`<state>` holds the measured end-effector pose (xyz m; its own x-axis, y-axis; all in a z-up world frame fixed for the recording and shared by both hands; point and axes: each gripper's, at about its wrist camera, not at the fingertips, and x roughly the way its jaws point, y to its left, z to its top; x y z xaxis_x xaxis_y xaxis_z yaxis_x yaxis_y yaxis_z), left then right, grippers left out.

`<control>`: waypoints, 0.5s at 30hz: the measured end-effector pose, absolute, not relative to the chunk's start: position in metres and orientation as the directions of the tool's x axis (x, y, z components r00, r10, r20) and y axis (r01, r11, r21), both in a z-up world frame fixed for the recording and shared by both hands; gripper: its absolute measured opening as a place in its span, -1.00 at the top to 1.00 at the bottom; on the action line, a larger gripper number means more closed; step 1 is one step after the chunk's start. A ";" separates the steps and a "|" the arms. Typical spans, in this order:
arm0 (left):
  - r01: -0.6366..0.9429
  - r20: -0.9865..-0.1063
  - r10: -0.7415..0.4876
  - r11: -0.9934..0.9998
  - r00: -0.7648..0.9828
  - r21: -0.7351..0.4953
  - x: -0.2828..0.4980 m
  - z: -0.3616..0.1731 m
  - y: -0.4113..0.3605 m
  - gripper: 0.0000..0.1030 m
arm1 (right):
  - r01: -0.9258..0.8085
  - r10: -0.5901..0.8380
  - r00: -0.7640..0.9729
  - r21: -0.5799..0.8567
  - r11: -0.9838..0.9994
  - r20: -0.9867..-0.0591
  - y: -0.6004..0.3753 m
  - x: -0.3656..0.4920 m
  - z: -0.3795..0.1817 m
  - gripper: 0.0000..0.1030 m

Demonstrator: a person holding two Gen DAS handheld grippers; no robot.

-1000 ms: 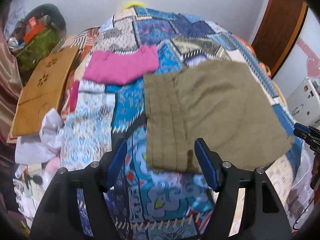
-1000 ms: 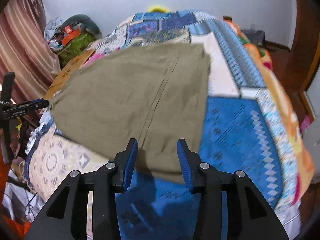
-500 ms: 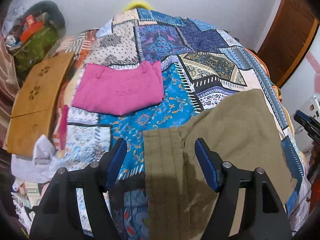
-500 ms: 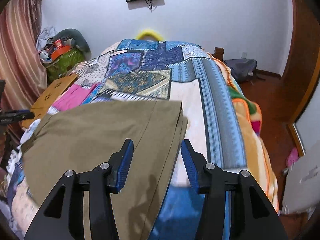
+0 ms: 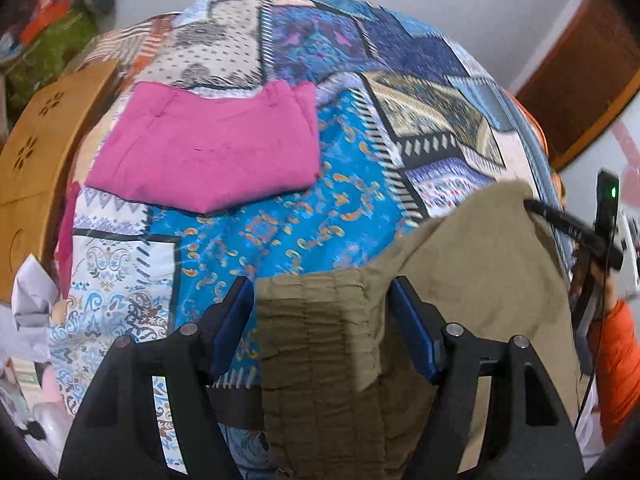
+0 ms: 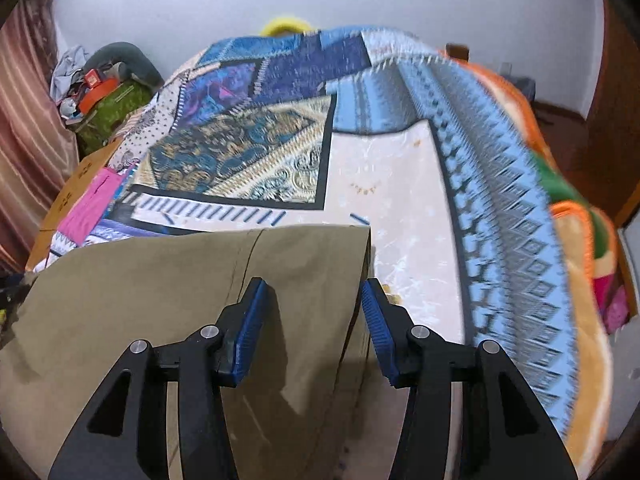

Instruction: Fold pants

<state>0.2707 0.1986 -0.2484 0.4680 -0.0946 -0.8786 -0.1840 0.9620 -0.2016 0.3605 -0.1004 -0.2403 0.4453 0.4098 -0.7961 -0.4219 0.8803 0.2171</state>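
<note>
Olive-green pants [image 5: 460, 280] lie folded on the patchwork bedspread [image 5: 320, 184]. In the left wrist view my left gripper [image 5: 322, 308] is open, its blue fingers on either side of the gathered waistband. In the right wrist view the pants [image 6: 140, 300] fill the lower left, and my right gripper [image 6: 312, 312] is open over their right edge, at the far corner. The right gripper also shows at the right edge of the left wrist view [image 5: 576, 236]. Whether either gripper touches the cloth cannot be told.
Folded pink pants [image 5: 208, 148] lie on the bed beyond the olive pair. A wooden board [image 5: 36, 152] and a green bag with clutter [image 6: 108, 96] stand to the left. The bed's right side drops to the wood floor [image 6: 560, 116].
Both grippers have moved forward over the olive pants, from their near edge to their far edge. Both stay open.
</note>
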 end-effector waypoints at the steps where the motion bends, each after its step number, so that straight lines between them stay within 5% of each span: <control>1: -0.198 -0.873 -0.082 0.960 0.481 -0.199 0.269 -0.248 0.201 -0.37 | -0.422 0.419 0.438 0.230 0.877 -0.795 -0.100 0.361 -0.245 0.27; 3: -0.217 -0.869 -0.065 0.957 0.491 -0.194 0.268 -0.250 0.202 -0.37 | -0.424 0.391 0.448 0.193 0.885 -0.804 -0.098 0.359 -0.250 0.75; 15: -0.281 -0.881 -0.007 0.947 0.472 -0.157 0.260 -0.240 0.206 -0.38 | -0.457 0.216 0.503 -0.045 0.888 -0.837 -0.082 0.344 -0.235 0.74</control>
<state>0.2603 0.2056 -0.2397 0.4723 -0.0066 -0.8814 -0.2808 0.9468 -0.1575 0.3443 -0.0816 -0.2350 0.5025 0.2162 -0.8371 -0.4567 0.8885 -0.0447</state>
